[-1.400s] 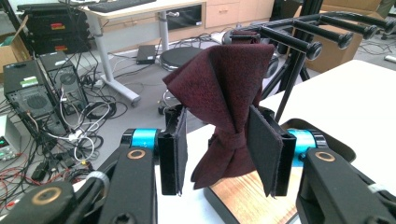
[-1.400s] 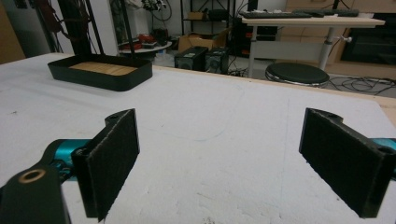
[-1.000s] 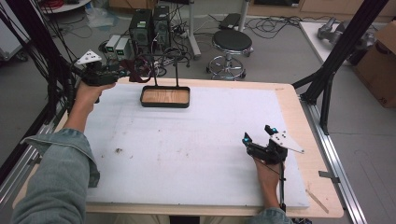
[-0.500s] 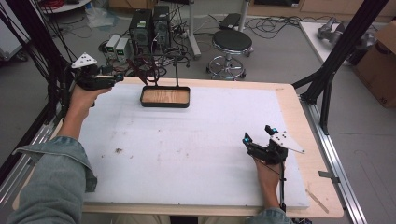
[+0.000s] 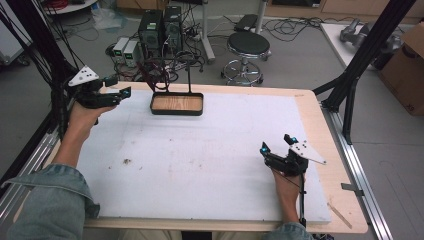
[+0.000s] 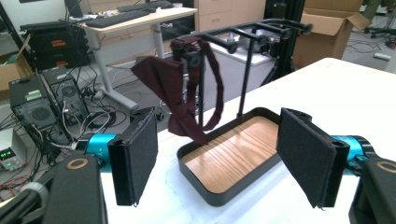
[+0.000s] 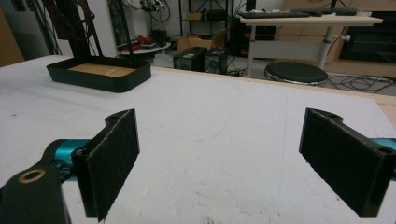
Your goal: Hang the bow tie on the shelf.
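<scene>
Dark maroon cloth strap (image 6: 187, 95), draped over the black stand's rail (image 6: 247, 30) above the wood-bottomed tray (image 6: 233, 156) at the table's far left. Left gripper (image 6: 224, 165) raised just left of it, released, pads spread wide and empty. Best approach, probably: level with the hanging loop, pads either side of the cloth, clear of the post. Right gripper (image 5: 280, 150) near right, low over the white mat (image 5: 210, 165), likewise released.

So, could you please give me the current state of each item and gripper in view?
Left gripper: open, holding nothing, raised beside the tray.
Right gripper: open, holding nothing, low over the white mat.
Dark red cloth: draped over the rack's arm, hanging above the tray.
Tray: upright, nothing lying in it.
</scene>
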A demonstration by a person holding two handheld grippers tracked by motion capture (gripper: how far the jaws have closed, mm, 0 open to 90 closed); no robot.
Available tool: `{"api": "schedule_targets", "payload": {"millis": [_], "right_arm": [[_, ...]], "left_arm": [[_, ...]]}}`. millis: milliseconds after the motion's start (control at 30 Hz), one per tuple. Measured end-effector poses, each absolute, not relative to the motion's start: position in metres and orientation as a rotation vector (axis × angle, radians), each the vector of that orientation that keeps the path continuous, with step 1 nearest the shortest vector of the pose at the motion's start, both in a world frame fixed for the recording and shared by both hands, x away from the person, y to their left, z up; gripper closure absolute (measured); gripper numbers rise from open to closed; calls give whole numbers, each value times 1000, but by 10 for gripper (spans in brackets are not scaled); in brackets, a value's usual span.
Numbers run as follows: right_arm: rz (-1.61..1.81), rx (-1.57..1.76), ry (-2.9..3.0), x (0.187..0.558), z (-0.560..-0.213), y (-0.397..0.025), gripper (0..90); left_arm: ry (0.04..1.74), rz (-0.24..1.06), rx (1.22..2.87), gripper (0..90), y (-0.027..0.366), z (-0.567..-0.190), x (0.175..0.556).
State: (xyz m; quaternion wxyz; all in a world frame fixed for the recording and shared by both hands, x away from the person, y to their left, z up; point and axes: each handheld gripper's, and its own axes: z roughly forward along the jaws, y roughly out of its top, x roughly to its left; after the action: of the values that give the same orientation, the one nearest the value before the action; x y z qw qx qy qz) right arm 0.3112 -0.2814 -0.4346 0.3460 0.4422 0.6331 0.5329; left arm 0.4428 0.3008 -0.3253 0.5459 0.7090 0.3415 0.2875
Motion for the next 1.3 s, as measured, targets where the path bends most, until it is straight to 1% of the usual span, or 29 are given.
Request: {"api": "schedule_targets", "payload": {"millis": [200,533,867,1167,1300], "right_arm": [[1382,1151,1639,311,-435,-282,113],[1385,1156,1635,311,-435,-282,113],[1387,1151,1634,311,-435,-282,113],[1383,1165,1637,311,-435,-282,112],[1381,1163,1638,311,-435,-282,113]], "left_arm": [[788,688,1670,271,299,-325,422],[785,714,1645,250,301,-338,386],[837,749,1635,237,309,-369,352],[841,775,1674,238,306,-390,339],[867,749,1664,241,309,-402,336]]}}
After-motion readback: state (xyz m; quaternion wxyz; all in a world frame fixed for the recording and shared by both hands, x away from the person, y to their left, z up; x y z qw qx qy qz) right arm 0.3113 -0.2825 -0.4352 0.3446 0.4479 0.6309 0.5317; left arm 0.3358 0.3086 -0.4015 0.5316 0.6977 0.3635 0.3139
